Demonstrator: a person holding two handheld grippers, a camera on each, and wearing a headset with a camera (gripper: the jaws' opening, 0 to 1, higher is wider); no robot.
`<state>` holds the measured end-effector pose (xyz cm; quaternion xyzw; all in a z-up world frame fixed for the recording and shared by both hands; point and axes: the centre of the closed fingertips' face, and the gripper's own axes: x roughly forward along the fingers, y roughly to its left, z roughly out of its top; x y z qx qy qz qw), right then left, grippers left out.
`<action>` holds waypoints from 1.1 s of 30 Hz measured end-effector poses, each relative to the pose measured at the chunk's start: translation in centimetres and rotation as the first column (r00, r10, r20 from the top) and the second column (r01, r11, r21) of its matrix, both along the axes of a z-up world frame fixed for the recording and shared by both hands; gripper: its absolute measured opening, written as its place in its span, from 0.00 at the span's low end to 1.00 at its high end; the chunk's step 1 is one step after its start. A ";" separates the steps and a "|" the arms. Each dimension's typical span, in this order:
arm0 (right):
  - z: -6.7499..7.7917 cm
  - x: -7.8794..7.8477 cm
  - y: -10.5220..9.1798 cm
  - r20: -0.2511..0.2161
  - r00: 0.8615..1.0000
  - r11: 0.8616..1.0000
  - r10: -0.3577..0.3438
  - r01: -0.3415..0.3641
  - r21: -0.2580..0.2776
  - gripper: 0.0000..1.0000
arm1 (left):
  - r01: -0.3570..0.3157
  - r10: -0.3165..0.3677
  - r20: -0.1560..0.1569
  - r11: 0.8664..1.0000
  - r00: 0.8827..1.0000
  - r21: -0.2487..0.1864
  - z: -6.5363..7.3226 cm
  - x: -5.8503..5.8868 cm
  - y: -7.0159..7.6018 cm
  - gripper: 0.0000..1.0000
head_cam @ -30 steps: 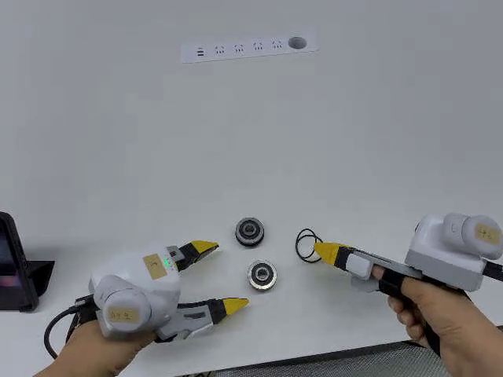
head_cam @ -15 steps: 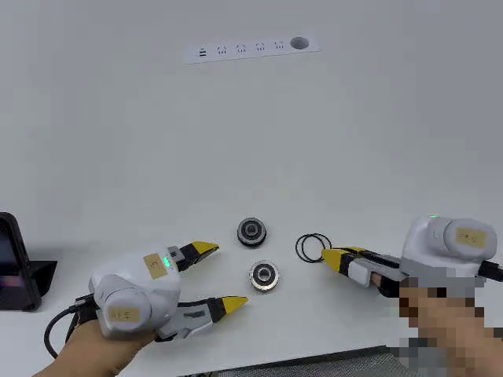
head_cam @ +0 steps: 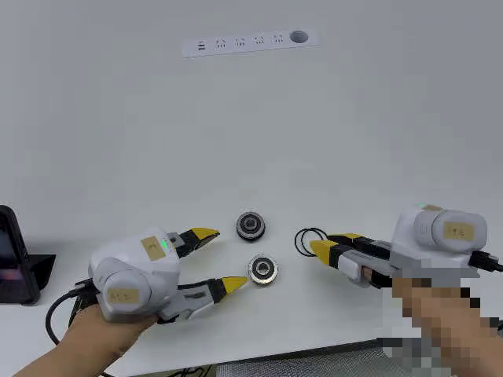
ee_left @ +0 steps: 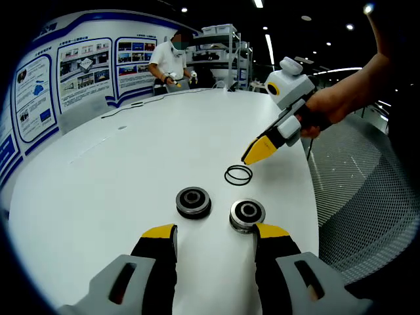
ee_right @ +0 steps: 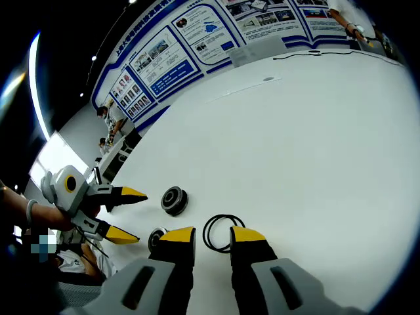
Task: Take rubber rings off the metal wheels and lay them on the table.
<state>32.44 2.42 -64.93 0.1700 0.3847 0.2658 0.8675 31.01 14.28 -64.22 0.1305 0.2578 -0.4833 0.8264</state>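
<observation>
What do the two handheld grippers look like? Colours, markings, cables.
Both the left gripper and right gripper have rounded white-grey housings, black fingers with yellow tips, and tan stickers with handwritten marks too small to read. The left one shows a green light and trails a black cable; another dark cable leaves the right one's rear.

The worktop (head_cam: 157, 141) is plain white. The left tool (head_cam: 220, 258) and the right tool (head_cam: 334, 243) have white bodies and black jaws tipped in yellow; a green light glows on the left one. The loose rubber rings (head_cam: 309, 240) are black. The far wheel (head_cam: 251, 225) is black around a grey centre, the near wheel (head_cam: 262, 269) silver with a dark hub.
</observation>
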 end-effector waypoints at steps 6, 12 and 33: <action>0.5 0.7 1.1 -0.007 1.000 0.999 -0.007 0.007 0.049 0.22 | -0.003 0.004 0.015 1.000 1.000 -0.003 0.3 1.0 -0.5 0.44; 0.7 1.3 2.3 -0.005 1.000 0.997 0.013 -0.012 0.070 0.22 | 0.004 -0.004 0.025 1.000 1.000 0.004 0.4 1.8 -1.2 0.40; 0.7 1.8 4.5 -0.023 0.999 0.991 0.050 -0.047 0.122 0.21 | 0.023 -0.024 0.018 0.999 1.000 0.033 -0.4 3.8 -2.9 0.25</action>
